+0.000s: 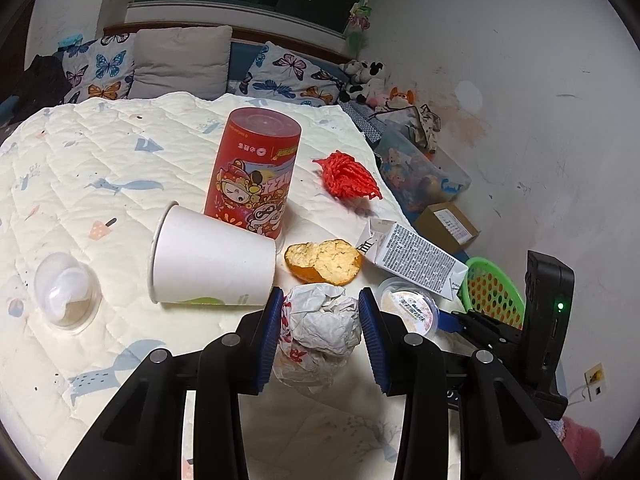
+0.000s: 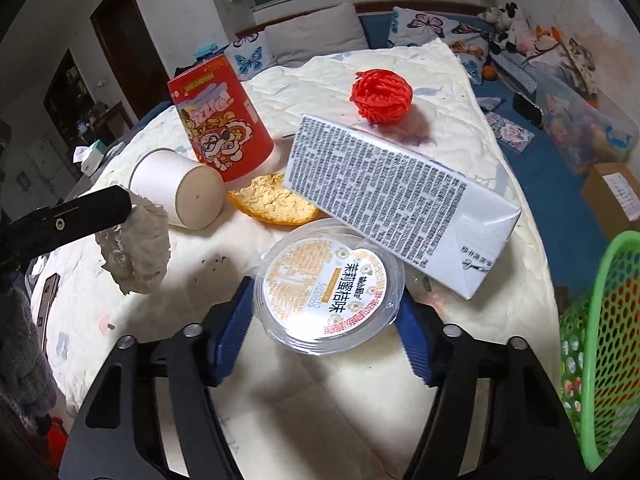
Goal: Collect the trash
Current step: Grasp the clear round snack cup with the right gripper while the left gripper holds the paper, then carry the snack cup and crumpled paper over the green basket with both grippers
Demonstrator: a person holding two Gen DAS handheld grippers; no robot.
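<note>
A crumpled paper wrapper [image 1: 322, 322] is clamped between the left gripper's [image 1: 320, 334] blue pads. Beyond it, an overturned paper cup [image 1: 212, 258] and orange peel [image 1: 324, 261] are seen.

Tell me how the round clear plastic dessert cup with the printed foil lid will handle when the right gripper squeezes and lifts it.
The round clear plastic dessert cup looks thin-walled, so it may flex or dent under the blue fingers. Its smooth curved sides could slip. It looks small and probably light, though its sealed lid means it may still be full.

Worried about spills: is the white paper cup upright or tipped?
Tipped. The paper cup lies on its side on the quilt, its base toward the peel.
</note>
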